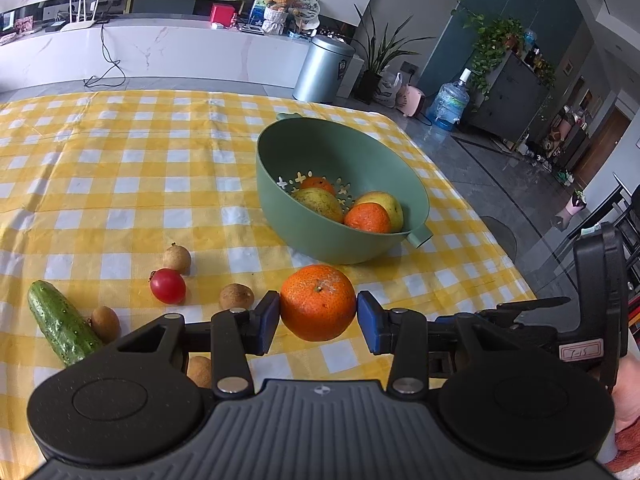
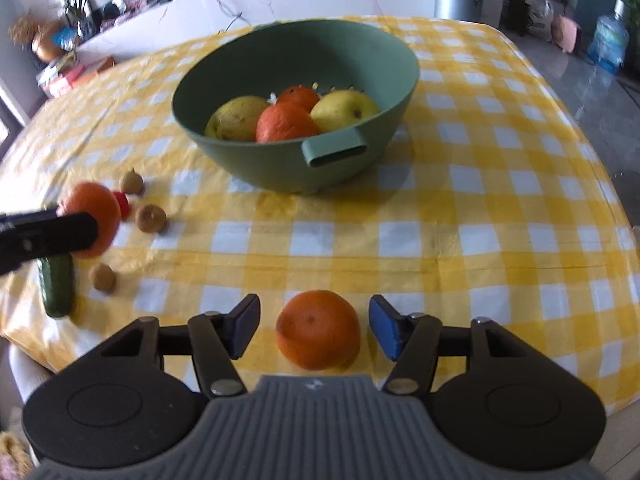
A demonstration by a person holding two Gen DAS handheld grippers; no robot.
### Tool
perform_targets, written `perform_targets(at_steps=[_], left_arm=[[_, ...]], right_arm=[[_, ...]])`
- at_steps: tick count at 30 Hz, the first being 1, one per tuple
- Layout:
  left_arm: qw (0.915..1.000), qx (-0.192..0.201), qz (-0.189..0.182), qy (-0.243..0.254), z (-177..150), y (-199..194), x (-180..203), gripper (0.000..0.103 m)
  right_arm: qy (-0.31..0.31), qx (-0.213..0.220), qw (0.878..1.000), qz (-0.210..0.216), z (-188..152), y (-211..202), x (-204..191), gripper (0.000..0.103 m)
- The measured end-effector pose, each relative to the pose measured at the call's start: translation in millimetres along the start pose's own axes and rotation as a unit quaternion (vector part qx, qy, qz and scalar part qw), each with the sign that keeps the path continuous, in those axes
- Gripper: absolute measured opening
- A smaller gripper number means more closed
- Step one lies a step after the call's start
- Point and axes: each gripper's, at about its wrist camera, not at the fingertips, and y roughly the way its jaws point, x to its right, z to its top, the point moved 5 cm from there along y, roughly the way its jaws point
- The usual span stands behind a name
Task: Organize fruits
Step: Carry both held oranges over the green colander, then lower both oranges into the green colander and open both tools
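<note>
Our left gripper (image 1: 318,314) pinches a tangerine (image 1: 318,302) between its blue fingers (image 1: 267,322); the green colander bowl (image 1: 280,208) lies just beyond, far and slightly right. Our right gripper (image 2: 314,330) has its fingers spread around a second tangerine (image 2: 318,330) resting on the counter (image 2: 480,200), not touching it. A cherry tomato (image 1: 168,286), cucumber (image 1: 62,326) and small brown fruits (image 1: 237,297) sit left, clear of the path.
</note>
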Motion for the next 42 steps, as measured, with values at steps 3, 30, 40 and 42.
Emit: perform_targets(at_steps=[3,30,40,42], left_arm=[[1.0,0.0,-0.001,-0.003,-1,-1,-2,0.047],[0.9998,0.017,0.0,0.01,8,-12,8,0.047],[0.999,0.029,-0.009,0.032,47,1,23,0.047],[0.9987,0.028,-0.005,0.042,56,7,27,0.047]], right_arm=[[0.005,-0.016,1.0,-0.001,-3,4,4,0.057],[0.007,0.039,0.999,0.033,-2,-18,4,0.042],[-0.012,0.108,0.993,0.054,36,-64,5,0.042],[-0.019,0.12,0.991,0.051,50,-70,5,0.042]])
